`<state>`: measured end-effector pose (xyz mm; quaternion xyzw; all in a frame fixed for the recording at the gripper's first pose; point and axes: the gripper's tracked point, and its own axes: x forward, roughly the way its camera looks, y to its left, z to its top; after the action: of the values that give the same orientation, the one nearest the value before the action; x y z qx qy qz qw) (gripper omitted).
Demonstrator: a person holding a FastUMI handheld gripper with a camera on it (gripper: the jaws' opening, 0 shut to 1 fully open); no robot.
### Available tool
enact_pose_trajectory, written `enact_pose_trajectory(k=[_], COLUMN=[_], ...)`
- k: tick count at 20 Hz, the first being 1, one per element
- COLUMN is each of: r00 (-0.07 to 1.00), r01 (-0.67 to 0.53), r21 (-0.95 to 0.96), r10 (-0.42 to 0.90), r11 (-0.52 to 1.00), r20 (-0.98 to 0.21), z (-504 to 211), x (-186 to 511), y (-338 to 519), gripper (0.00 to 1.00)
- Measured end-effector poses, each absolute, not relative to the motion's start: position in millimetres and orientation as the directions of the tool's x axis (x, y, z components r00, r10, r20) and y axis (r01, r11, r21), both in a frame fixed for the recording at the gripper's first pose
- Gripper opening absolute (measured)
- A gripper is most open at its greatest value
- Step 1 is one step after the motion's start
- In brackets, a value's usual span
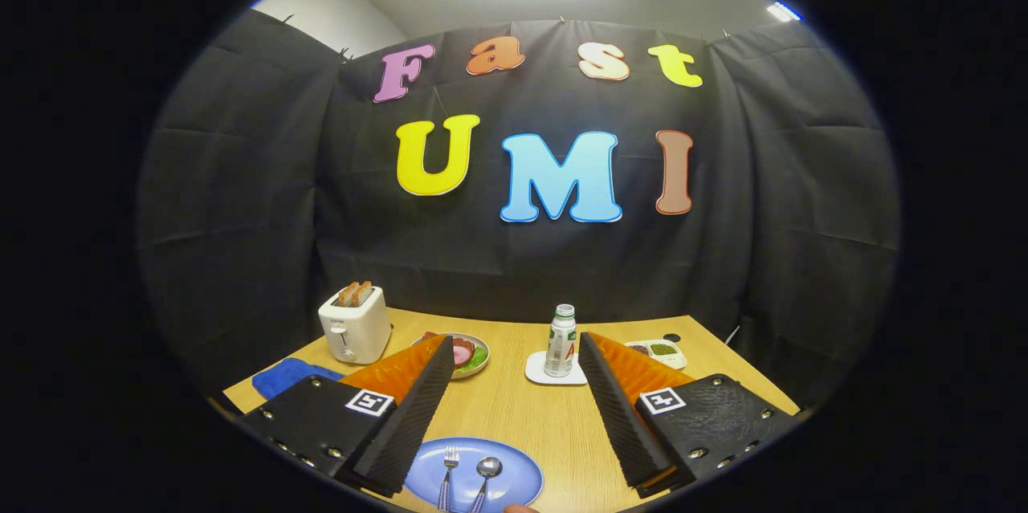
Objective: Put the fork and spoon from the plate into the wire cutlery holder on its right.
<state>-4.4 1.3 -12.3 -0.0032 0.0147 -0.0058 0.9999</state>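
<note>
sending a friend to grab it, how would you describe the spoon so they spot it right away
Start at the wooden table and find the blue plate at its near edge, low between the open gripper fingers. Two utensils lie side by side on it; the spoon is the right one, with a round bowl, while the fork has tines.

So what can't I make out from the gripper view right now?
- Fork and spoon handles: their ends run out of the gripper view.
- Blue plate: near rim cut off; left edge behind a finger of the open hand-held gripper.
- Small dish contents: too small.
</note>
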Motion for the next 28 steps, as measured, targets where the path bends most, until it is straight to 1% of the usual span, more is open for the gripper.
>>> enact_pose_trajectory(k=[3,6,9,11,14,17,23,27,28], r00=[0.996,0.985,0.963,0.933,0.845,0.752,0.626,0.51,0.492], r01=[-0.006,-0.027,-0.037,-0.046,-0.078,-0.115,-0.129,-0.122,-0.118], r21=[-0.017,-0.01,-0.022,-0.027,-0.022,-0.033,-0.039,0.022,0.025], r10=[0.005,0.025,0.029,0.033,0.054,0.065,0.051,0.082,0.08], r11=[1.0,1.0,0.999,0.999,0.997,0.993,0.991,0.992,0.993], r20=[-0.086,-0.169,-0.266,-0.358,-0.532,-0.656,-0.778,-0.856,-0.867], z=[-29,-52,-82,-110,-159,-195,-239,-274,-281], x=[-4,-4,-7,-8,-15,-24,-36,-49,-50], y=[7,12,14,15,25,30,30,37,38], gripper=[0.96,0.96,0.96,0.96,0.96,0.96,0.96,0.96,0.94])
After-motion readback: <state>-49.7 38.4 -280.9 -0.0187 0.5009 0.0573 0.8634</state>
